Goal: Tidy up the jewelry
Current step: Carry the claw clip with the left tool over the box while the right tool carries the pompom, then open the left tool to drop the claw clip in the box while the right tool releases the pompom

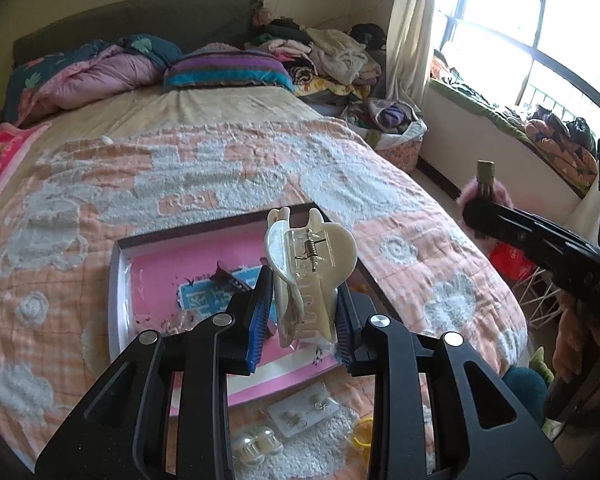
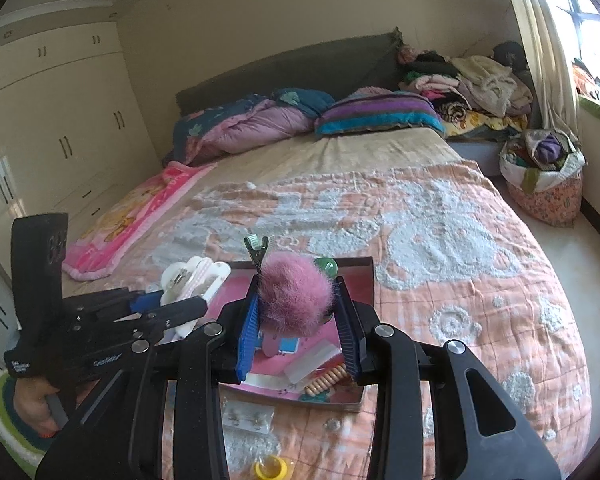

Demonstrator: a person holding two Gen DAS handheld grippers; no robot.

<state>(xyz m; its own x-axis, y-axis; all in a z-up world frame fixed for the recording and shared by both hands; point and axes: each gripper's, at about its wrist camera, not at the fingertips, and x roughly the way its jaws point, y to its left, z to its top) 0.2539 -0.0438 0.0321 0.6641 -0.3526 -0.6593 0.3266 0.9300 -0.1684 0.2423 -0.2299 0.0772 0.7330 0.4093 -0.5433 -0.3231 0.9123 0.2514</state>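
My left gripper [image 1: 302, 312] is shut on a cream claw hair clip [image 1: 306, 272], which stands upright between the blue pads above the pink tray [image 1: 118, 276] on the bed. My right gripper [image 2: 300, 320] is shut on a pink fluffy pom-pom hair clip [image 2: 296, 296] with a metal clip end [image 2: 256, 250], also held over the tray [image 2: 362, 276]. The left gripper [image 2: 172, 306] with its cream clip [image 2: 192, 278] shows at the left of the right wrist view. The right gripper [image 1: 484, 216] shows at the right of the left wrist view. A dark comb clip [image 1: 230, 276] lies in the tray.
An earring card [image 1: 304, 410], two clear bead items [image 1: 254, 442] and a yellow ring [image 1: 360, 434] lie on the orange quilt [image 1: 420, 240] near the tray's front edge. A string of wooden beads [image 2: 326, 382] lies in the tray. Pillows and a clothes pile sit at the head; a basket [image 2: 544, 184] stands on the floor.
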